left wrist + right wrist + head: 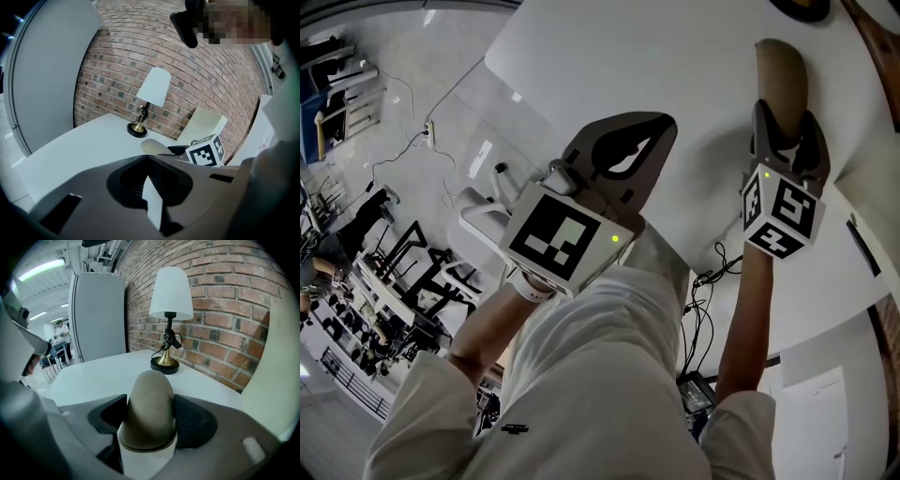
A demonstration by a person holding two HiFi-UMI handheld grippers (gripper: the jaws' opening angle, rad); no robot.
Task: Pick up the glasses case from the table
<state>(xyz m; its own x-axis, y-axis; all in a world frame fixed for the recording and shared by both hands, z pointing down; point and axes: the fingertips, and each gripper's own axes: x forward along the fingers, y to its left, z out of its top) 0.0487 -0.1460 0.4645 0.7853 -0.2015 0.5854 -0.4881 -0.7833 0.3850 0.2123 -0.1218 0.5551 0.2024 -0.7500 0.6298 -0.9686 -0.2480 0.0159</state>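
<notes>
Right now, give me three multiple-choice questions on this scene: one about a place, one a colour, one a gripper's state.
1. The lamp stands: A. on the table by the brick wall; B. on the floor; C. on a shelf.
2. Its shade is: A. red; B. white; C. green.
3. Between the jaws of the right gripper is: A. nothing; B. a cup; C. the glasses case.
Answers: 1 A, its base rests on the white tabletop before the bricks. 2 B, the shade is plain white. 3 C, the tan case sits between the jaws, pads against its sides.
</notes>
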